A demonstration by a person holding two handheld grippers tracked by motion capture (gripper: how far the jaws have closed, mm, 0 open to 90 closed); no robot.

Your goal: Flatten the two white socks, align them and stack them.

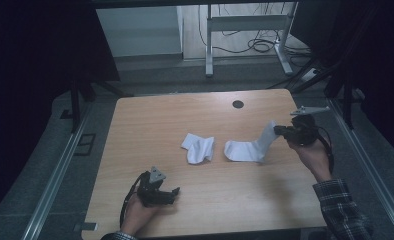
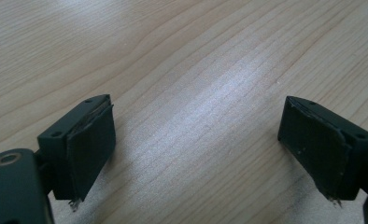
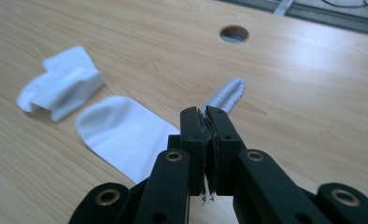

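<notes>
The right gripper (image 1: 281, 131) pinches a long sock (image 1: 247, 148) lying left-to-right beside a crumpled sock (image 1: 199, 148); the left gripper (image 2: 198, 140) gapes empty.

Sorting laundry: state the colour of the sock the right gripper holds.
White; the sock shows best in the right gripper view, pinched by the right gripper.

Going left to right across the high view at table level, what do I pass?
Left gripper, open → crumpled sock → flat sock, its cuff lifted → right gripper, shut on that cuff.
</notes>
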